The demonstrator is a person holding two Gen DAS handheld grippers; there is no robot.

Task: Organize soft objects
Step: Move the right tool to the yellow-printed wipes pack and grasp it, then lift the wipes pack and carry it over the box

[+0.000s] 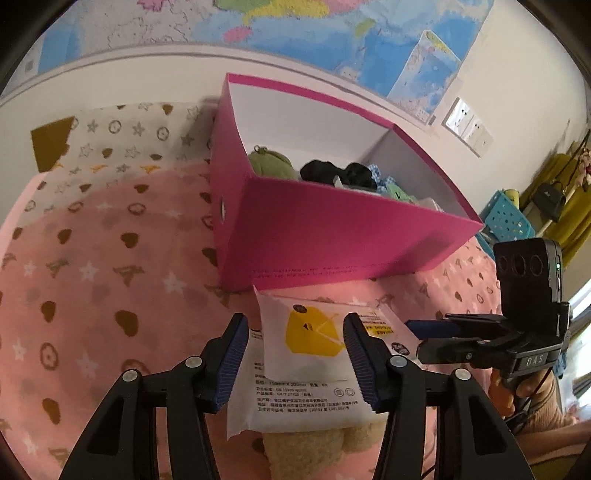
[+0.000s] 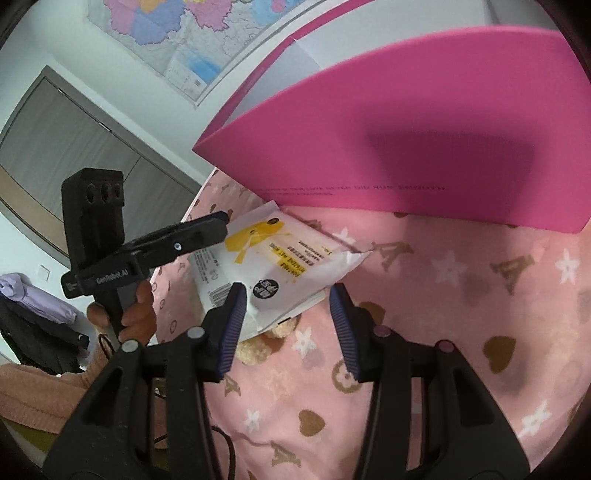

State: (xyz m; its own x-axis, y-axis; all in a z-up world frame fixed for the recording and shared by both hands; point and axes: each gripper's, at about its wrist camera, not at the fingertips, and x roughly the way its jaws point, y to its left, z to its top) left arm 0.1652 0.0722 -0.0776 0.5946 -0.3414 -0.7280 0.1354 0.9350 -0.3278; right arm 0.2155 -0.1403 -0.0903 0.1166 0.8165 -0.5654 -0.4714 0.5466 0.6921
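A white soft pack with a yellow print (image 1: 310, 347) lies on the pink blanket just in front of a pink box (image 1: 332, 229); it also shows in the right wrist view (image 2: 280, 266). It rests on a cream plush toy (image 1: 317, 450), partly hidden. My left gripper (image 1: 295, 360) is open, its fingers on either side of the pack. My right gripper (image 2: 286, 325) is open, just right of the pack's near end, and shows from the side in the left wrist view (image 1: 443, 328). The box holds a green plush (image 1: 269, 162), black cloth (image 1: 336, 173) and other soft items.
The pink patterned blanket (image 1: 92, 288) covers the bed. The box's pink wall (image 2: 424, 140) stands close ahead of the right gripper. A blue perforated basket (image 1: 508, 218) sits at the far right. A map hangs on the wall (image 1: 295, 29).
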